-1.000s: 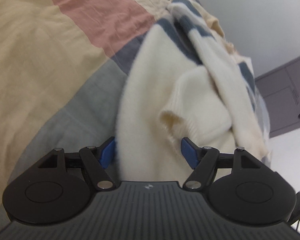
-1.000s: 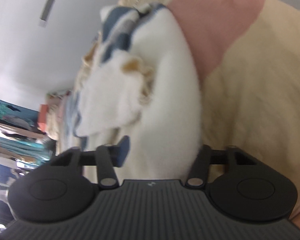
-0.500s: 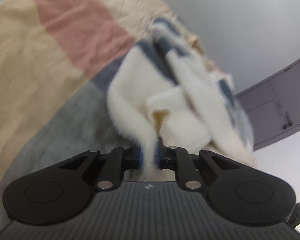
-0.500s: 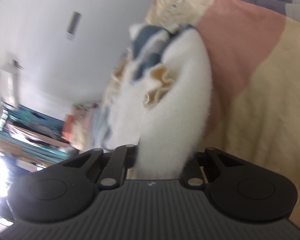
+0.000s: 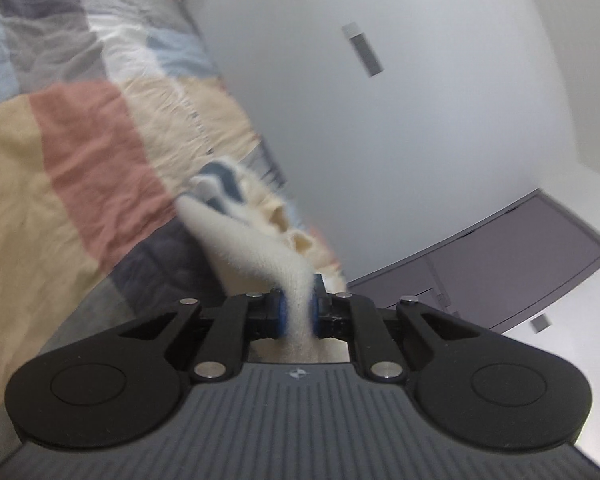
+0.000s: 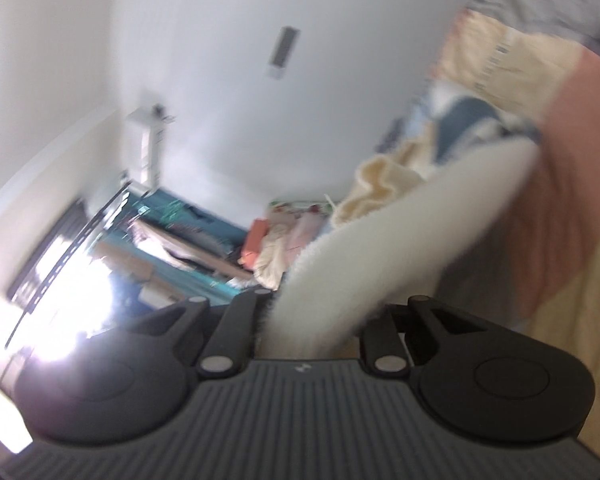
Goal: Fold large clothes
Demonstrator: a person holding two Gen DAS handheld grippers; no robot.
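A fuzzy cream sweater (image 5: 252,248) with blue stripes lies bunched on a patchwork bedspread (image 5: 80,152). My left gripper (image 5: 299,304) is shut on a thin fold of it, and the fabric stretches taut from the blue pads down to the bed. In the right wrist view a thicker band of the same sweater (image 6: 420,216) runs from the bedspread (image 6: 580,160) into my right gripper (image 6: 316,320), which is shut on it. The right fingertips are hidden by the fabric. Both grippers are lifted above the bed and point roughly level.
A white wall rises behind the bed. A dark grey cabinet (image 5: 520,264) stands to the right in the left wrist view. The right wrist view shows cluttered teal shelves (image 6: 188,248), a pile of clothes (image 6: 276,248) and a bright window (image 6: 60,300).
Both grippers went from open around the sweater to shut on it. They then rose and tilted up, pulling the fabric off the bed so the wall fills more of each view.
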